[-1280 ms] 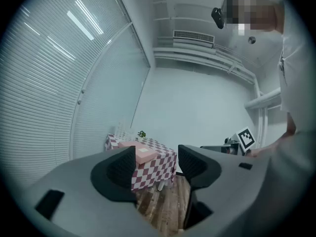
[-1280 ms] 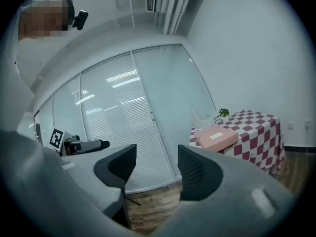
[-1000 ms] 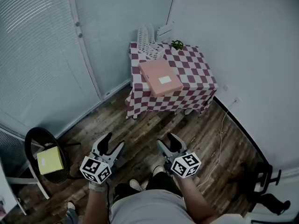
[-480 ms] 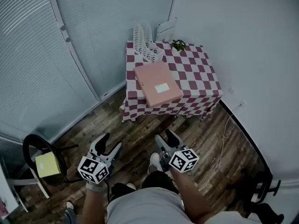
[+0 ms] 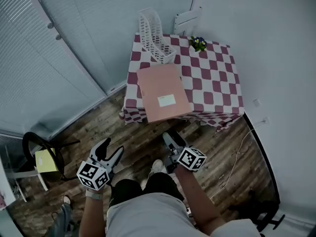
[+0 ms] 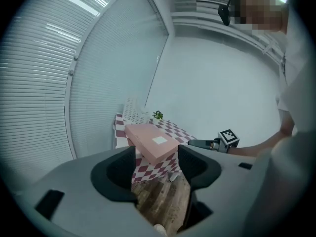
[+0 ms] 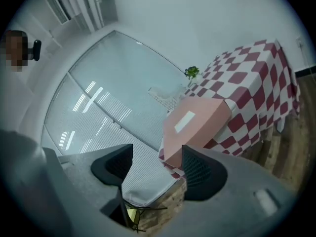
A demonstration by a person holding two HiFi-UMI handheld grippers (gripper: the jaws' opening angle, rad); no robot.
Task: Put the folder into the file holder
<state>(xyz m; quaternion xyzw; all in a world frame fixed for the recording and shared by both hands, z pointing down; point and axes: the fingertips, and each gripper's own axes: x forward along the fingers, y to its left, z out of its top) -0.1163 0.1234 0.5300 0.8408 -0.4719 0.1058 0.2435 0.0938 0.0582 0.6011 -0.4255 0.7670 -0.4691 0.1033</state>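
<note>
A pink folder point(image 5: 163, 94) with a white label lies flat on the checkered table point(image 5: 217, 83), overhanging its near edge. The white wire file holder point(image 5: 154, 31) stands empty at the table's back left corner. Both grippers hang low over the wooden floor, well short of the table. My left gripper point(image 5: 108, 149) is open and empty. My right gripper point(image 5: 173, 141) has its jaws opening, with nothing between them. The left gripper view looks over its own jaws at the folder point(image 6: 150, 141) and the holder point(image 6: 131, 110). The right gripper view shows the folder point(image 7: 197, 122) beyond its jaws.
A small potted plant point(image 5: 199, 42) sits at the table's back edge, next to a white panel point(image 5: 187, 21) on the wall. A black stool point(image 5: 34, 152) carrying a yellow block point(image 5: 45, 161) stands at the left by the blinds. A cable point(image 5: 237, 147) runs along the floor at the right.
The person has stepped toward the table, so the table and folder appear nearer and larger. Both grippers have travelled forward with the person, still low and empty.
</note>
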